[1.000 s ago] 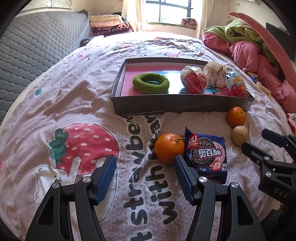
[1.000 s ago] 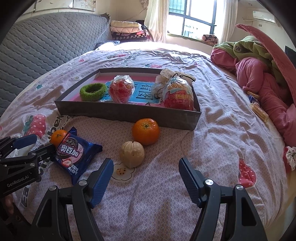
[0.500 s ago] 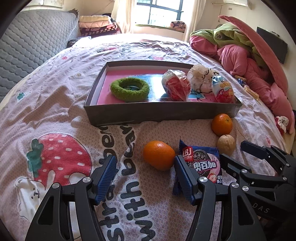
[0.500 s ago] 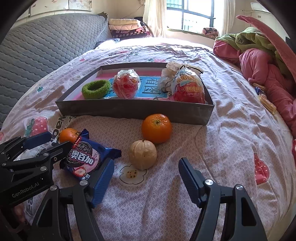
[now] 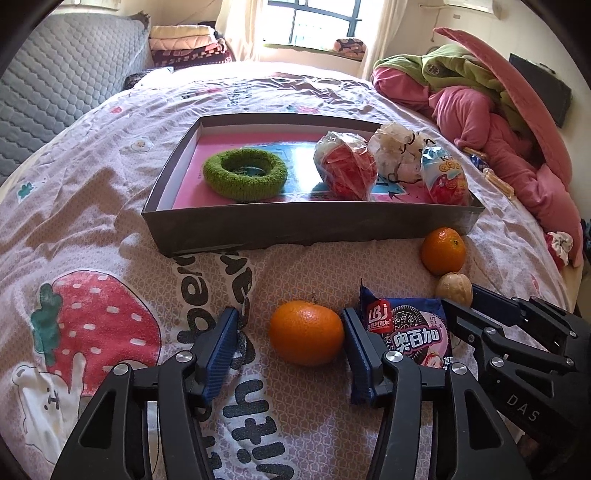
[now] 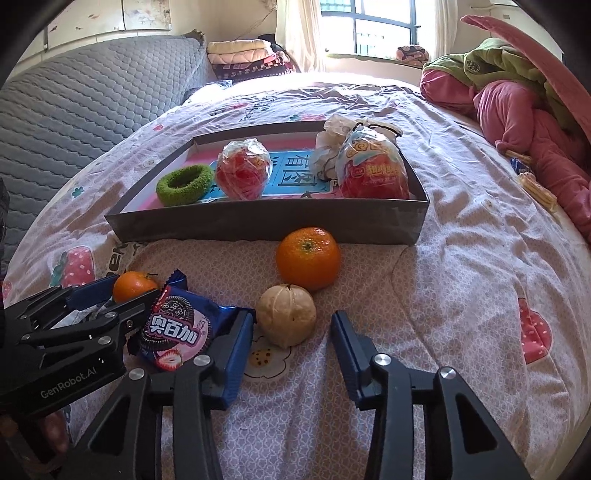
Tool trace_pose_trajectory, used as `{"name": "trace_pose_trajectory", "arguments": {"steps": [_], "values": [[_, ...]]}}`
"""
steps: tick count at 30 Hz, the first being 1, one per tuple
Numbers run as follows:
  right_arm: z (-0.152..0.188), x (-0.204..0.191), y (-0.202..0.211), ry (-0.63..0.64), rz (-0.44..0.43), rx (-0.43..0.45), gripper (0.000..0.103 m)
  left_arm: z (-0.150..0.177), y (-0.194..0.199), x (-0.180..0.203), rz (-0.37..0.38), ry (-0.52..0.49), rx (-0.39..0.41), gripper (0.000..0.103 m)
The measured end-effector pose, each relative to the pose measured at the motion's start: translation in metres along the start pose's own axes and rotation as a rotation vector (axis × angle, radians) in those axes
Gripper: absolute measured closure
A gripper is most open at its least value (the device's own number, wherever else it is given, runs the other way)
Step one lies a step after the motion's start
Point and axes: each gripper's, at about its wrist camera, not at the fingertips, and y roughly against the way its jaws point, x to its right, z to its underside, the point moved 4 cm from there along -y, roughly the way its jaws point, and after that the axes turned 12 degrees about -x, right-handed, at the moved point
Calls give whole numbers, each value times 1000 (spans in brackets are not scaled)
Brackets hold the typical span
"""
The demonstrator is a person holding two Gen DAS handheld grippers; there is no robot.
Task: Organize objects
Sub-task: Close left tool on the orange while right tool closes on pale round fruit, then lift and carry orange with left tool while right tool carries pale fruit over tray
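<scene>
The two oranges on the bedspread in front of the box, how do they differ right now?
The near orange lies between the left gripper's blue pads, beside the cookie packet; the far orange has no gripper around it. The far orange sits close to the grey box with the walnut against it, while the near orange lies well clear of the box. Both are round, bright orange, and lie on the bedspread outside the box.

Home bedroom: bed with printed quilt (image 5: 110, 206), grey padded headboard (image 6: 85, 96), folded blankets (image 5: 184, 38), curtained window (image 5: 314, 20)
</scene>
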Motion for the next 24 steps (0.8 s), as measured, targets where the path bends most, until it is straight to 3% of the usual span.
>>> {"name": "trace_pose_trajectory", "arguments": {"steps": [2,5,17,24], "values": [[0,-1,-1,6,-5,-1,69,0,0,1,7,1,1,54],[0,0,0,4,-11,4,70,1,2,5,15,-6,3,64],[-2,9,9,-28,-42,46,70,4,21,12,-28,5,70,65],[-5,7,22,-1,-49,109,70,4,40,12,-11,60,116,65]]}}
